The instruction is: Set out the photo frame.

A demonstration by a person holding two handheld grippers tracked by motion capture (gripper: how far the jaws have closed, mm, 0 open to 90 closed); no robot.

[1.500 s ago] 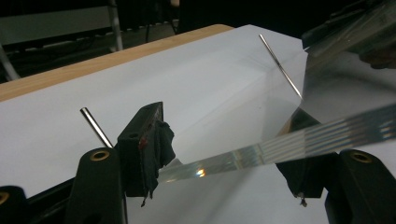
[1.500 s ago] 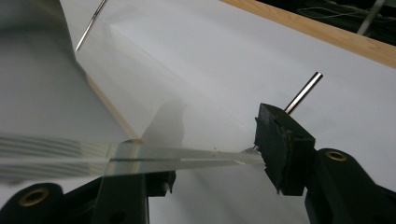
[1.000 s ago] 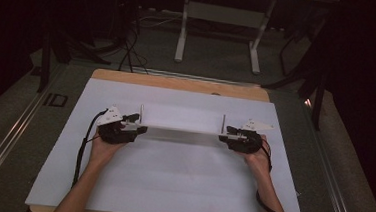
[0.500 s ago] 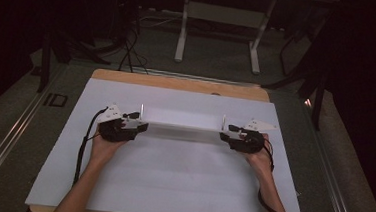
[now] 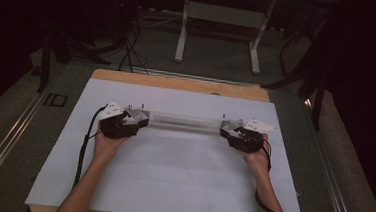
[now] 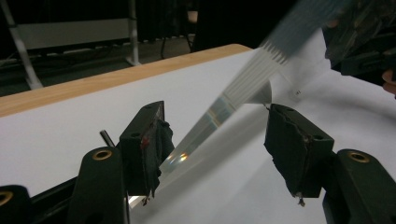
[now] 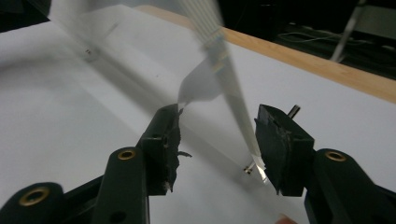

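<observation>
A long clear bar [image 5: 182, 120] lies across the white sheet [image 5: 171, 175], spanning from one gripper to the other. My left gripper [image 5: 142, 117] is at its left end. In the left gripper view the bar [image 6: 219, 112] runs between the wide jaws of the left gripper [image 6: 217, 140] and leans on the left pad [image 6: 156, 140] alone. My right gripper [image 5: 227, 129] is at the right end. There the bar [image 7: 233, 100] rests beside the right pad [image 7: 275, 140], with a gap to the other pad. The jaws of the right gripper [image 7: 217, 135] have just been closing around the bar.
The white sheet covers a wooden table whose bare edge [image 5: 177, 82] shows at the back. Behind it stands a metal frame on two legs [image 5: 217, 13] among cables on a dark floor. A rail [image 5: 8, 138] runs along the table's left side.
The clear bar looks narrower from above than a second ago. Both hands have kept their places at its ends.
</observation>
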